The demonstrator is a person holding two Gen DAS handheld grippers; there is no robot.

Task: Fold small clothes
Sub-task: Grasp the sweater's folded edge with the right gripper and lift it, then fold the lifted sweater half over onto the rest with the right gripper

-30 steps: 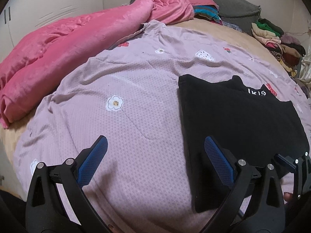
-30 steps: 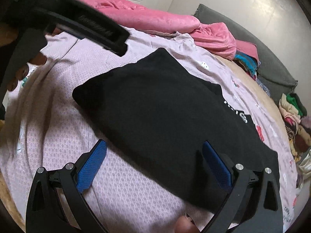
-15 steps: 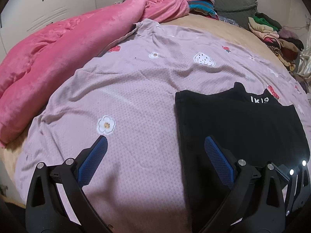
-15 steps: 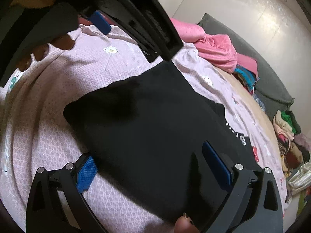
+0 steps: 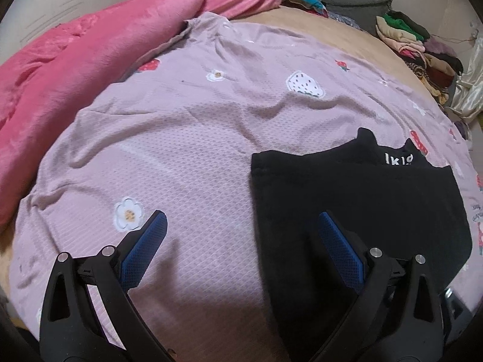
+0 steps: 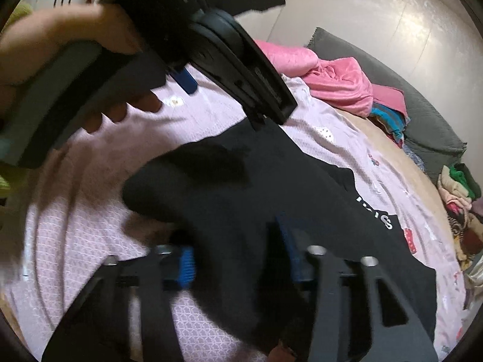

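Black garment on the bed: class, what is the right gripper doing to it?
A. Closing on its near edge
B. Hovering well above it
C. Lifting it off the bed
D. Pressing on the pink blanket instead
A: the right gripper has just been closing, its blue pads around the near edge of the black garment, which lies on the bed.

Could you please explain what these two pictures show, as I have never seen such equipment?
There is no robot: a person holds a gripper in each hand, each with a camera looking along its blue-padded jaws. One picture is from the left gripper, its jaws wide open and empty above a lilac sheet. The other is from the right gripper, whose jaws have just been closing with the near edge of a black top between them. The hand holding the left gripper shows above. A pink blanket lies behind.
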